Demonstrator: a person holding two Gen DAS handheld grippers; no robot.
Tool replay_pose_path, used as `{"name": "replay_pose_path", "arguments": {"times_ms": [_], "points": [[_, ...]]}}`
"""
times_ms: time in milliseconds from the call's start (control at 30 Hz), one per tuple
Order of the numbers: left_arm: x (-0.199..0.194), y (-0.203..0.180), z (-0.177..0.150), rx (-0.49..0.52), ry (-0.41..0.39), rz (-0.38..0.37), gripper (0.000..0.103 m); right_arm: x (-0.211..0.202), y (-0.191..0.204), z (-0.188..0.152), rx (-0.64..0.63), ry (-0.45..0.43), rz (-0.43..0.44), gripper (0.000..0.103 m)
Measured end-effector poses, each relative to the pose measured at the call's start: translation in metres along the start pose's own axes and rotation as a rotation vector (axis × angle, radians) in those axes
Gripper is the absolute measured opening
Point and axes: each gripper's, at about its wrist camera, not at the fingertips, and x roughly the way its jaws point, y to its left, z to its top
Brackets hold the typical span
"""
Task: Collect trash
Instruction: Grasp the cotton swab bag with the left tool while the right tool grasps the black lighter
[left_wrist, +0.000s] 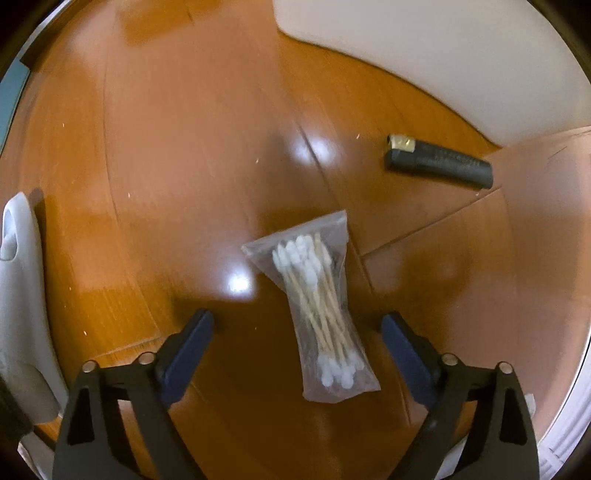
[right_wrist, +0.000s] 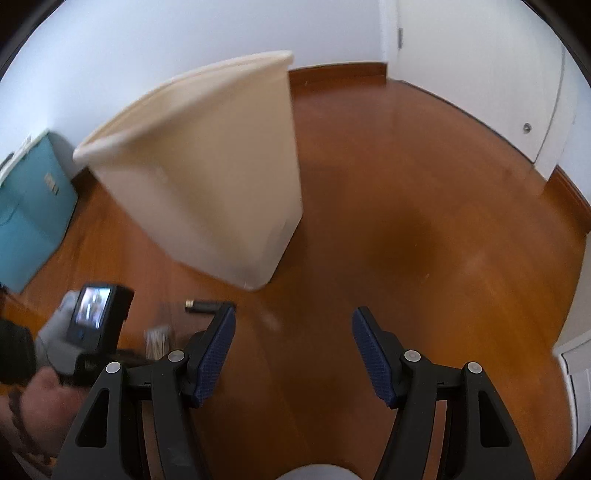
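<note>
- The wooden floor (left_wrist: 166, 166) fills both views, glossy and orange-brown, with bright glare spots.
- A cream waste bin (right_wrist: 207, 173) stands on the floor near the white wall; a teal box (right_wrist: 33, 206) sits to its left in the right wrist view.
- The left tongs (left_wrist: 297, 325) point down at the floor, jaws spread wide, nothing pinched.
- The right tongs (right_wrist: 293, 332) hang over bare floor, jaws spread and empty.
- A clear bag of cotton swabs (left_wrist: 317, 310) lies flat on the floor between the left tongs' fingers, touching neither pad.
- A black lighter (left_wrist: 437, 162) with a gold cap lies on the floor, apart from the bag, near the bin's base.
</note>
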Motion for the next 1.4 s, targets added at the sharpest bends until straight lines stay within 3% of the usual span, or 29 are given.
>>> {"name": "replay_pose_path", "arguments": {"times_ms": [100, 133, 200, 233, 267, 367, 567, 733, 1067, 1200, 1267, 1300, 1367, 1400], "points": [[-0.001, -0.006, -0.001, 0.027, -0.009, 0.001, 0.083, 0.014, 0.010, -0.008, -0.048, 0.005, 0.005, 0.069], [-0.002, -0.009, -0.001, 0.038, -0.014, 0.001, 0.076, 0.018, 0.013, -0.010, -0.062, 0.006, 0.014, 0.069], [-0.008, -0.016, -0.002, 0.059, -0.038, -0.001, 0.051, 0.027, 0.019, -0.012, -0.112, 0.017, 0.023, 0.069], [-0.010, -0.018, -0.001, 0.068, -0.043, -0.004, 0.027, 0.027, 0.024, -0.016, -0.136, 0.019, 0.024, 0.069], [-0.013, -0.016, -0.001, 0.075, -0.038, -0.015, 0.012, 0.032, 0.027, -0.018, -0.172, 0.018, 0.028, 0.069], [-0.013, 0.000, -0.005, 0.025, 0.003, -0.090, 0.010, 0.038, 0.040, -0.018, -0.269, 0.023, 0.063, 0.069], [-0.021, 0.033, -0.034, -0.018, 0.010, -0.104, 0.010, 0.077, 0.096, -0.014, -0.578, 0.036, 0.185, 0.069], [-0.016, 0.045, -0.069, -0.037, 0.060, -0.103, 0.010, 0.123, 0.134, -0.014, -0.767, 0.076, 0.203, 0.068], [-0.049, 0.038, -0.077, 0.010, -0.025, -0.142, 0.010, 0.182, 0.159, -0.028, -0.961, 0.168, 0.154, 0.057], [-0.054, 0.039, -0.080, 0.005, -0.038, -0.148, 0.010, 0.190, 0.157, -0.025, -0.934, 0.195, 0.176, 0.053], [-0.053, 0.040, -0.081, 0.004, -0.036, -0.146, 0.010, 0.193, 0.155, -0.023, -0.911, 0.214, 0.190, 0.045], [-0.053, 0.042, -0.082, 0.001, -0.033, -0.146, 0.010, 0.194, 0.154, -0.022, -0.892, 0.229, 0.207, 0.033], [-0.047, 0.043, -0.079, -0.004, -0.025, -0.146, 0.010, 0.193, 0.154, -0.023, -0.867, 0.250, 0.235, 0.019], [-0.048, 0.049, -0.079, -0.008, -0.023, -0.147, 0.010, 0.192, 0.155, -0.025, -0.864, 0.243, 0.223, 0.018]]}}
